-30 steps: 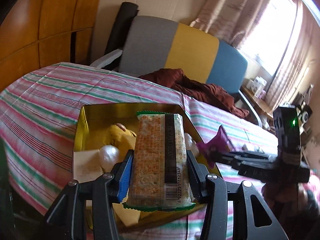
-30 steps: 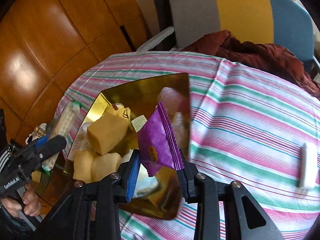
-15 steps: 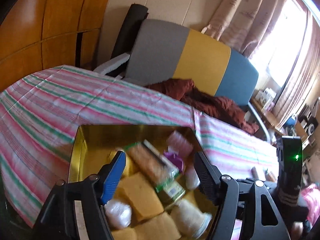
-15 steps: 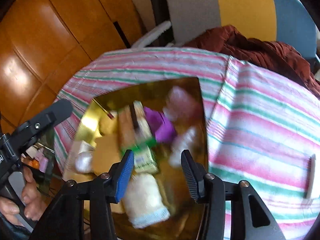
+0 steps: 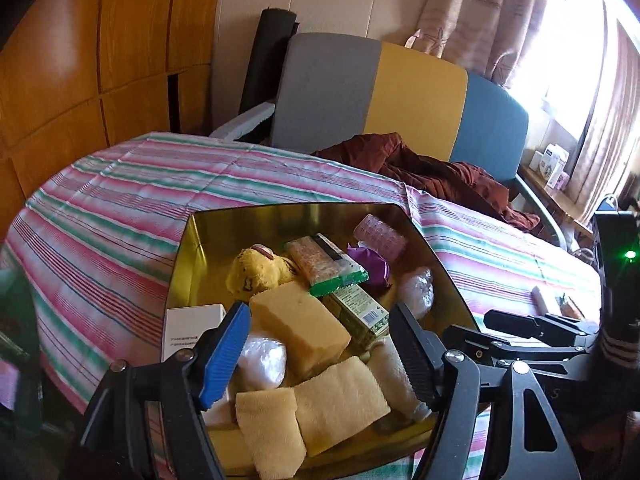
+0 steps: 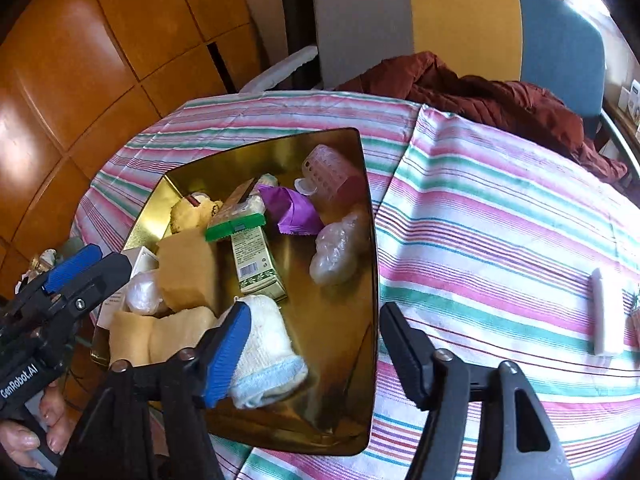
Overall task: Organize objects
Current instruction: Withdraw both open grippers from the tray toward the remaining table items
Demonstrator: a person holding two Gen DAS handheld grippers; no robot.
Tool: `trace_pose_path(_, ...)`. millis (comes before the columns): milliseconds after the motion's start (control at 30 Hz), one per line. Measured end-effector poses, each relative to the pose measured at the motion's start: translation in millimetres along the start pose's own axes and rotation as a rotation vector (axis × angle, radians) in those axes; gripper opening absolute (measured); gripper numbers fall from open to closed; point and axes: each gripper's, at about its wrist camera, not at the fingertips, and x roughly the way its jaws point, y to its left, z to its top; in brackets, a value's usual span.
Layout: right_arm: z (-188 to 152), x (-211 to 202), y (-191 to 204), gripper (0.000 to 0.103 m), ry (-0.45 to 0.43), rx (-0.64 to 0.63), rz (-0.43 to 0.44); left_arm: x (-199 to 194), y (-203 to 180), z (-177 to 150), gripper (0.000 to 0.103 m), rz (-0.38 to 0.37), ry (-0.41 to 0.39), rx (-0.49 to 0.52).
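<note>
Left wrist view: the left gripper (image 5: 320, 344) hangs over the near end of the gold tray (image 5: 188, 256), jaws spread with nothing pinched; they have just been opening. The cracker pack (image 5: 324, 262) lies in the tray, propped on a yellow sponge (image 5: 300, 328) and a green box (image 5: 356, 312), touching the purple packet (image 5: 370, 264) beside it. A plush toy (image 5: 256, 272) sits toward the tray's left wall, and a pink roller (image 5: 378, 234) leans at the far rim. The tray's far left corner is bare metal.

Right wrist view: the right gripper (image 6: 308, 348) also stands released, its jaws just opened, one finger above a rolled white cloth (image 6: 268, 344), the other over the tray's right rim. The tray floor between cloth and bubble-wrap wad (image 6: 336, 248) is open. Right of the rim the striped cloth (image 6: 480, 220) lies clear up to a white stick (image 6: 606, 312) near the table edge.
</note>
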Motion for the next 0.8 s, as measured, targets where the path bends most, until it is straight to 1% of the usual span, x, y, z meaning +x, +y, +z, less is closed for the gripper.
trace_pose_path(267,-9.0,-7.2,3.9,0.068,-0.015,-0.006,-0.017,-12.4,-8.8,-7.0,0.074,0.015,-0.021,0.045)
trace_pose_path(800,-17.9,-20.7,0.9,0.069,-0.037,0.007,-0.044,-16.6,-17.4,-14.6,0.075,-0.008,0.000,0.069)
